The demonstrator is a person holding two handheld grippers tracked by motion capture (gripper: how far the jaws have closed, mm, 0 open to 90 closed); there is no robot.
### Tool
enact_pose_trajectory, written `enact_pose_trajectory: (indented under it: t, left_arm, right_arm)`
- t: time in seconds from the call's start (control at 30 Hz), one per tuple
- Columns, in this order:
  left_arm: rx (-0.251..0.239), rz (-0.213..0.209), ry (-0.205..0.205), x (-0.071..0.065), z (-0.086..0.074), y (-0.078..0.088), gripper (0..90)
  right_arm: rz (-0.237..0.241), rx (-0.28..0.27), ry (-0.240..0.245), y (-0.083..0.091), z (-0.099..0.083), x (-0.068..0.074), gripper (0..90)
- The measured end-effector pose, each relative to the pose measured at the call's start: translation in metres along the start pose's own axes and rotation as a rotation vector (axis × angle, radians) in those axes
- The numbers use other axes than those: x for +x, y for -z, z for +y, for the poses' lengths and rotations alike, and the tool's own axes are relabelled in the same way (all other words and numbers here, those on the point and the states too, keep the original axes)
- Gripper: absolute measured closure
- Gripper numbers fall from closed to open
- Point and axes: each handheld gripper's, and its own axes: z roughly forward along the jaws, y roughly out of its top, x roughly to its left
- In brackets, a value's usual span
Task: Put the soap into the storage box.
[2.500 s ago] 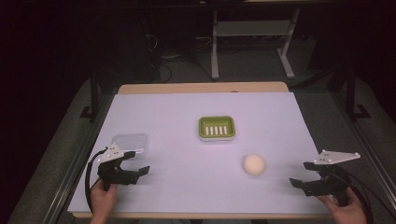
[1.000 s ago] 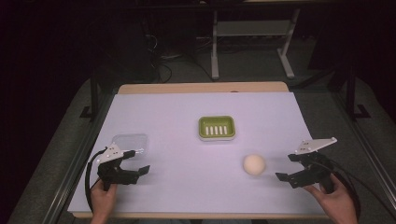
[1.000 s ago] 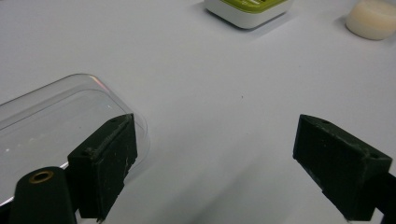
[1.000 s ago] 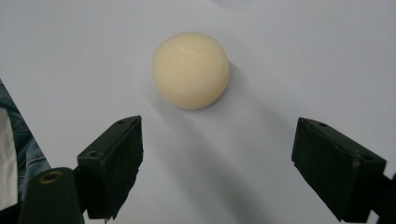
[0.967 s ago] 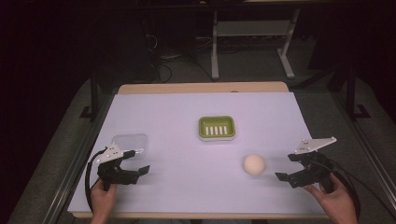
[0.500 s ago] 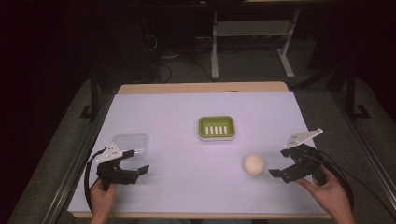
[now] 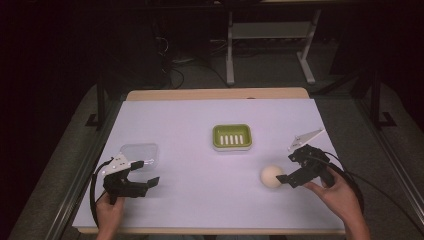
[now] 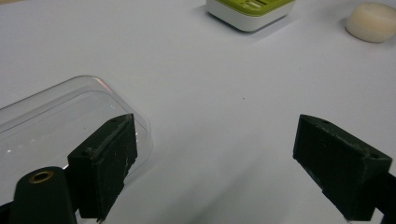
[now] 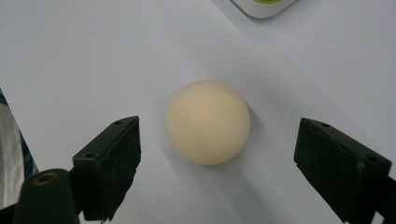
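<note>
Presently the right gripper (image 7: 286,169) stands just beside the round cream-coloured soap bar (image 7: 271,176), jaws spread wide. In the right gripper view the bar (image 9: 208,122) lies flat on the white table covering (image 7: 190,130), ahead of the jaws and centred between them, touching neither. The step in hand appears to be a grasp of this bar. To do it well, the gripper should advance until the pads sit level with the bar's widest part, stay low to the covering, and close evenly; a grip too high on the curved edge may squeeze the bar out. The green soap dish with slotted white insert (image 7: 231,137) stands near, farther up the table.

The left gripper (image 7: 141,171) rests with jaws apart just beside the clear plastic lid (image 7: 140,153).

Against the frame half a second earlier, the right gripper has moved closer to the bar; bar, dish, lid and left gripper are unchanged.
</note>
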Motion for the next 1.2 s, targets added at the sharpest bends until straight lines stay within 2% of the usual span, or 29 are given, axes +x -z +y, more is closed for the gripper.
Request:
enact_pose_trajectory:
  t: [0.17,0.47,0.83,1.0,1.2]
  left_arm:
    - [-0.002,0.002,0.011,0.000,0.000,0.001,12.9]
    - [-0.001,0.000,0.003,0.000,0.000,0.000,12.9]
    - [-0.003,-0.003,-0.004,-0.001,0.001,0.001,12.9]
    - [-0.002,-0.003,-0.001,-0.001,0.001,0.000,12.9]
    - [-0.004,-0.003,0.004,-0.001,0.000,0.000,12.8]
  right_arm:
    - [0.010,0.004,0.010,-0.005,0.008,0.000,14.0]
    - [0.021,0.029,0.018,-0.018,0.014,0.003,13.9]
    - [0.025,0.057,0.006,-0.031,0.010,0.002,14.4]
    - [0.022,0.096,0.004,-0.042,0.009,0.003,14.4]
    - [0.018,0.118,0.008,-0.049,0.008,0.002,14.4]
